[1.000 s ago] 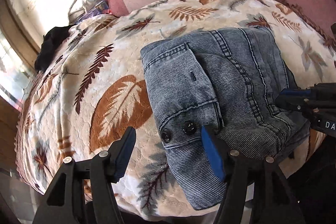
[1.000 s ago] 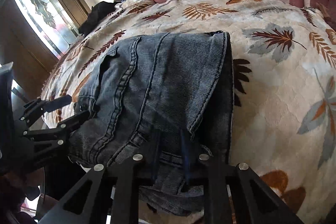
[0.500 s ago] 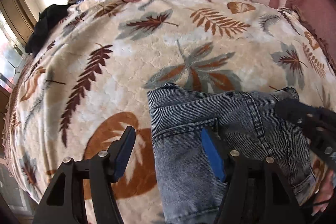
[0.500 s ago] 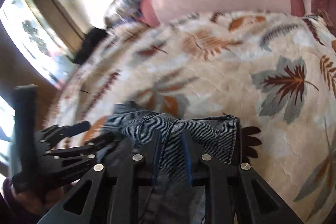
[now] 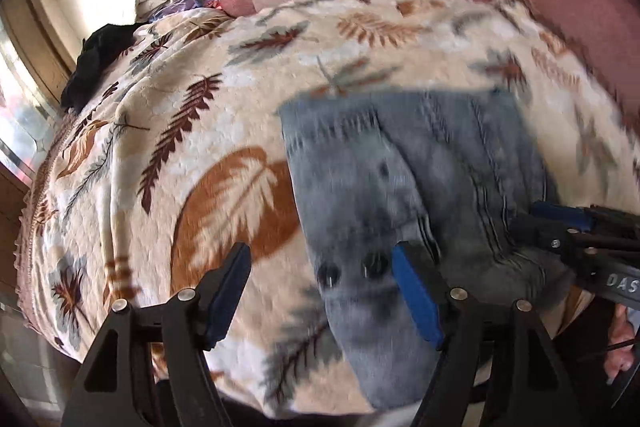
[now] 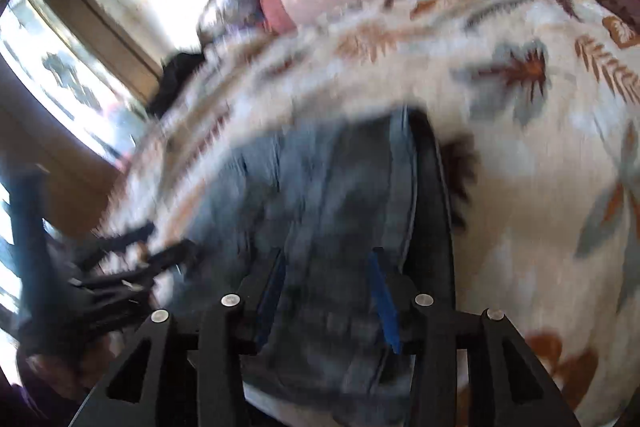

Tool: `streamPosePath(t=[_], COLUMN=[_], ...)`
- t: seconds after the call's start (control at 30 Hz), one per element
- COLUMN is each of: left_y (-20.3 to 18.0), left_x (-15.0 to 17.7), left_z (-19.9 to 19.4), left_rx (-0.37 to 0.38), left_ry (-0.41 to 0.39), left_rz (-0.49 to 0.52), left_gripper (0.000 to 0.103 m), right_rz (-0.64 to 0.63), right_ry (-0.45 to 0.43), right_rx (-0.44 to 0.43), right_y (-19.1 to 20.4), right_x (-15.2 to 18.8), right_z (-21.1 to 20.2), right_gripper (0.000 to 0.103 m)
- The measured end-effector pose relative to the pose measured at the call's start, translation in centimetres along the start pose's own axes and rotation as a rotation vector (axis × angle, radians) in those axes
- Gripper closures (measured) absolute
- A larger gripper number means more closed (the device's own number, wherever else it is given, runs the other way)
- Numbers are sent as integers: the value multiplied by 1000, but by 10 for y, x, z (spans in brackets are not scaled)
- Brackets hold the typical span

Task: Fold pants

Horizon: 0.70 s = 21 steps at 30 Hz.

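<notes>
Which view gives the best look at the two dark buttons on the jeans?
The left wrist view: both buttons show on the jeans, just left of the left gripper's right finger, though slightly blurred. The right wrist view shows only smeared denim; no buttons can be made out.

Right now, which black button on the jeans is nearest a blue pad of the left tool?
The right-hand button, just beside the blue pad on the right finger of the left tool; the other button lies further left, in the open gap.
</notes>
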State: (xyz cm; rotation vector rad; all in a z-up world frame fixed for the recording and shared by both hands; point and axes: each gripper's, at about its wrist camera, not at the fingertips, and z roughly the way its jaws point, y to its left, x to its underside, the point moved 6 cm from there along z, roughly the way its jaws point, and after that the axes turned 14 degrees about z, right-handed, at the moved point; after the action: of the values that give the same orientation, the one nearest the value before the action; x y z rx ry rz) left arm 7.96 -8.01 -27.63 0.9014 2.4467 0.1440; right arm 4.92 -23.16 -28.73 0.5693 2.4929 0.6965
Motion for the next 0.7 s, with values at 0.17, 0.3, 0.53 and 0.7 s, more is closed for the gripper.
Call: streamPosePath(t=[0.17, 0.3, 0.53, 0.7], left_y=[9, 29, 70, 79], left_x=[1, 4, 9, 4], left_z=[0, -23, -24, 8], left_rx=[46, 9, 48, 177], left_ry=[33, -17, -38, 21], left_rz=[-60, -85, -215, -295], left_gripper=[29, 28, 21, 21], right_rz=[-65, 15, 179, 283], right_ry=[-18, -77, -134, -36], right_rx=[42, -46, -69, -140], right_y=[7, 0, -44, -72], right_x=[17, 6, -21, -30], right_z=[-6, -42, -70, -48], right_gripper=[56, 42, 33, 30])
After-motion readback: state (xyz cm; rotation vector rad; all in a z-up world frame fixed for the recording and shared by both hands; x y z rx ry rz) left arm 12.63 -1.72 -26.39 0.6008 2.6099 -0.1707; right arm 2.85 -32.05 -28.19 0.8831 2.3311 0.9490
